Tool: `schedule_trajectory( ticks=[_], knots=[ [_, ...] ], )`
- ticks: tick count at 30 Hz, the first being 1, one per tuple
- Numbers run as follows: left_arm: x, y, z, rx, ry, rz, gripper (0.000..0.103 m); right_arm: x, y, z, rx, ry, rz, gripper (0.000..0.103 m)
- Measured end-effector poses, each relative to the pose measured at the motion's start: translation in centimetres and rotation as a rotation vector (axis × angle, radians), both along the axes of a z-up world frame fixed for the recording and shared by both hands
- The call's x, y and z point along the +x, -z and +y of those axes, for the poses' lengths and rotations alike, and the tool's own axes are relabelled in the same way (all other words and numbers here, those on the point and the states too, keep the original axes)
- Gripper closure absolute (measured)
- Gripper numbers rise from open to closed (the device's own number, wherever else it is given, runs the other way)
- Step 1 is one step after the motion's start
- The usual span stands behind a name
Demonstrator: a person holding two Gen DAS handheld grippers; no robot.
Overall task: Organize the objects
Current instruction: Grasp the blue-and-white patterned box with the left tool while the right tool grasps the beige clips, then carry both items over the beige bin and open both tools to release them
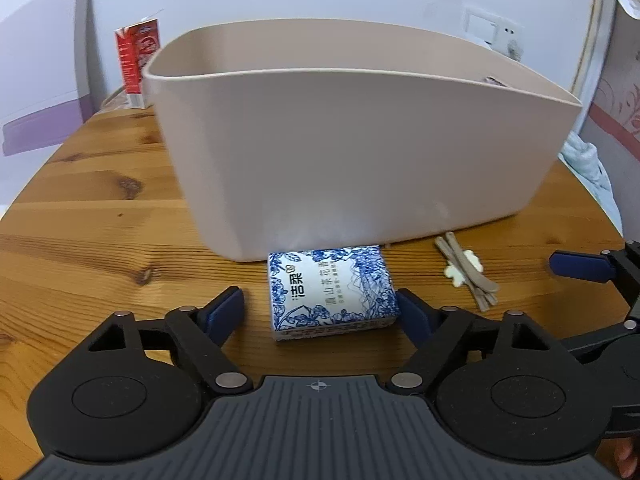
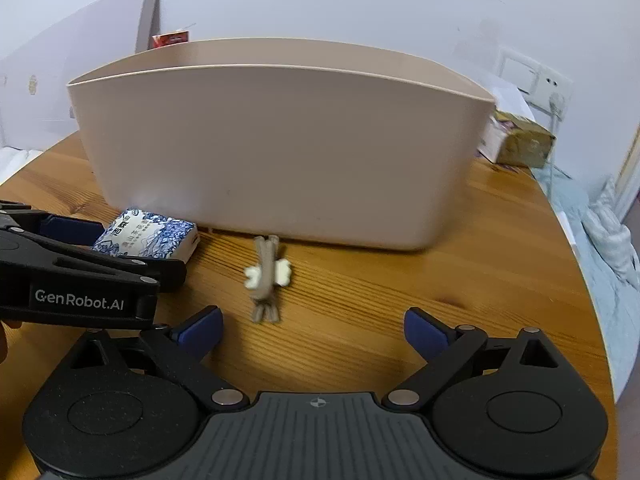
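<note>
A blue-and-white patterned tissue pack (image 1: 333,290) lies on the wooden table against the front wall of a large beige bin (image 1: 352,152). My left gripper (image 1: 322,312) is open with its fingers on either side of the pack; the right finger touches it, the left stands apart. A small bundle of grey sticks with a white flower piece (image 2: 266,276) lies just ahead of my right gripper (image 2: 314,330), which is open and empty. The pack (image 2: 150,236), the bin (image 2: 280,152) and the left gripper's arm also show in the right wrist view.
A red carton (image 1: 138,64) stands behind the bin at the left. A white board (image 1: 44,68) leans at the far left. A yellowish wrapped box (image 2: 520,142) sits right of the bin. The round table's edge (image 2: 580,280) curves down the right, with bedding beyond.
</note>
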State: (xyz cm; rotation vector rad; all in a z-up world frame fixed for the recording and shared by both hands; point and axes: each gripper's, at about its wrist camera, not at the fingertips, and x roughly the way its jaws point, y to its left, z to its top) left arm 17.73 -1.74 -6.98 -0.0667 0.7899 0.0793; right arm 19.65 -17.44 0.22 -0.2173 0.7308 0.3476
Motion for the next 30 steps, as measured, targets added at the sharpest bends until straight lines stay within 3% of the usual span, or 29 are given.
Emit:
schedule_trajectory(
  ticks=[3, 5, 9, 11, 12, 14, 15, 21, 22, 30],
  knots=[
    [0.3, -0.1, 0.6, 0.007, 0.003, -0.002, 0.025, 0.3, 0.1, 0.6, 0.001, -0.017, -0.01, 0.006],
    [0.5, -0.1, 0.7, 0.031, 0.007, -0.002, 0.033, 0.6, 0.0, 0.8, 0.015, -0.024, -0.01, 0.014],
    [0.6, -0.3, 1.4, 0.006, -0.001, 0.002, 0.037, 0.8, -0.1, 1.0, 0.054, -0.025, 0.007, 0.024],
    [0.5, -0.4, 1.9, -0.015, -0.012, 0.002, 0.038, 0.7, -0.3, 1.2, 0.073, -0.013, 0.018, 0.046],
    [0.4, -0.4, 2.0, -0.016, -0.018, 0.003, 0.038, 0.6, -0.4, 1.4, 0.073, -0.013, 0.018, 0.051],
    [0.3, -0.4, 2.2, -0.015, -0.023, 0.004, 0.038, 0.4, -0.6, 1.9, 0.067, -0.014, 0.015, 0.08],
    [0.2, -0.5, 2.3, -0.018, -0.023, 0.007, 0.038, 0.3, -0.6, 2.0, 0.063, -0.012, 0.014, 0.083],
    [-0.9, -0.7, 2.9, -0.035, -0.015, 0.021, 0.039, -0.5, -1.1, 2.0, 0.083, -0.021, 0.032, 0.086],
    [-1.2, -0.8, 3.0, -0.033, -0.013, 0.022, 0.039, -0.7, -1.3, 1.8, 0.091, -0.024, 0.04, 0.093],
    [-3.1, -2.8, 2.9, -0.023, 0.019, -0.019, 0.039, -2.6, -3.3, 1.8, 0.11, -0.018, -0.007, 0.093]
  ],
)
